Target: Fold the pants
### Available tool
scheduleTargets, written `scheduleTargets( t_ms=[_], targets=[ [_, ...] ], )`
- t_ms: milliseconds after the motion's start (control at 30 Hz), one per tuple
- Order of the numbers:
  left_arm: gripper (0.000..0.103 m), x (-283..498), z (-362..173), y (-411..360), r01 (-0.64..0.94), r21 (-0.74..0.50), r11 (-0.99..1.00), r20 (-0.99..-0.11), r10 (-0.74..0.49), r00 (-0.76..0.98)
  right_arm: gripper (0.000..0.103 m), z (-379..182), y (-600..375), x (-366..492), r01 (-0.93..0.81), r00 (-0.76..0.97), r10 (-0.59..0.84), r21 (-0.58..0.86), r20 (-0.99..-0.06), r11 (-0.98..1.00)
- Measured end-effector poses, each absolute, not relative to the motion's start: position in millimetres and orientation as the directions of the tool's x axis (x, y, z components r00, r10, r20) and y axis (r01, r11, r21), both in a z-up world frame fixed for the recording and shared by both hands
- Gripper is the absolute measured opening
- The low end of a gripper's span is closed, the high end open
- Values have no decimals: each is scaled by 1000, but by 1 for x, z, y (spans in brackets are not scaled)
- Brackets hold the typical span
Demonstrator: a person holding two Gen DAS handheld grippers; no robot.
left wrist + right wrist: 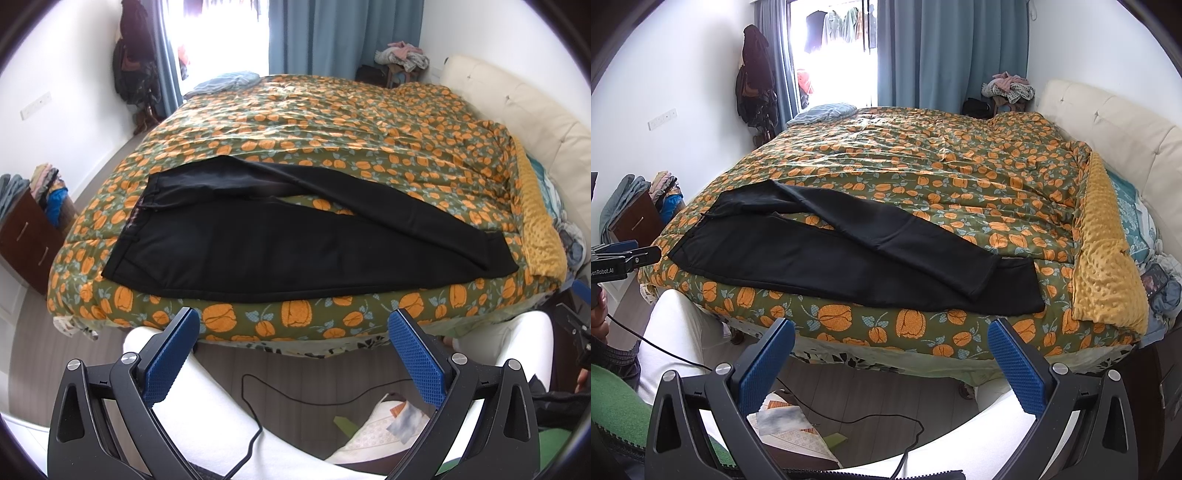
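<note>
Black pants [229, 251] sprawl along the bed's [332, 122] near edge — my left gripper [291, 350] and right gripper [892, 354] gape empty; best to pinch waistband and hem together.

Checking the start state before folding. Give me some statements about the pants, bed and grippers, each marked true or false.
1. The pants lie on the bed. True.
2. The left gripper is shut on the pants. False: it is open, short of the bed and holding nothing.
3. The waistband is at the left end. True.
4. The pants are blue. False: they are black.
5. The right gripper is open. True.
6. One leg hangs down to the floor. False: both legs lie on the bed, the far one angled across the near one towards the cuffs.
</note>
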State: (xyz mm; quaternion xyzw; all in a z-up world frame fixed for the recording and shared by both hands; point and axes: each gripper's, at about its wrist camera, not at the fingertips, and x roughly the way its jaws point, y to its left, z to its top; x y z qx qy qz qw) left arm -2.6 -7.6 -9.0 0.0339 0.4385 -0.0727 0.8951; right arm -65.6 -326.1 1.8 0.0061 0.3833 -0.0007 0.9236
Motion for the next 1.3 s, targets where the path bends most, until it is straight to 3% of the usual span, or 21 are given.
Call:
scheduleTargets(
  t_ms=[1300],
  targets=[
    [102, -4, -10, -11, 160, -9, 987, -789, -105, 605, 103, -4, -316, -62, -10, 695, 18, 16, -719, 1000]
  ],
)
